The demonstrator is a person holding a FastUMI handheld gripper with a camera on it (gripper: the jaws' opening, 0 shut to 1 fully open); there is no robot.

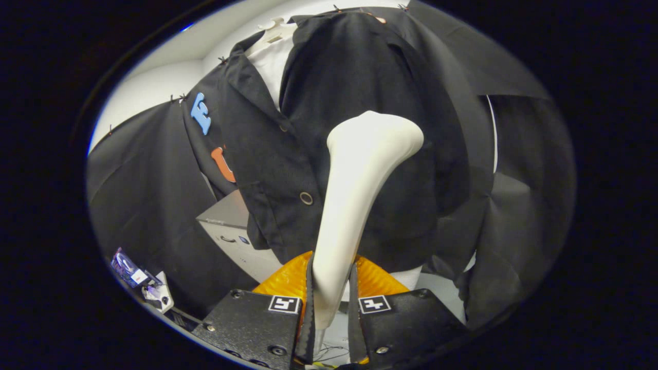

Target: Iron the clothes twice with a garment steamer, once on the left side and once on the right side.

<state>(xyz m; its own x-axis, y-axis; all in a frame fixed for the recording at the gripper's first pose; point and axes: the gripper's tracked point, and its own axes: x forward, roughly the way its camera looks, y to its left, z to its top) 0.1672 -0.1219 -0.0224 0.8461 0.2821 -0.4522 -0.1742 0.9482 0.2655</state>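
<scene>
A white garment steamer (354,195) stands up from between my fingers, its handle clamped by both pads of my gripper (331,295). Its wide head rests against the front of a black button-up shirt (329,103) hanging on a white mannequin torso (270,61). The steamer head sits on the shirt panel to the right of the button placket, about mid-chest. A round button (306,198) shows just left of the steamer's neck. The shirt's hem hangs just beyond my orange-backed fingers (308,303).
A grey-white box (231,231) with a handle stands behind the shirt's lower left. Small packaged items (139,280) lie low on the left. Black cloth walls surround the mannequin on both sides.
</scene>
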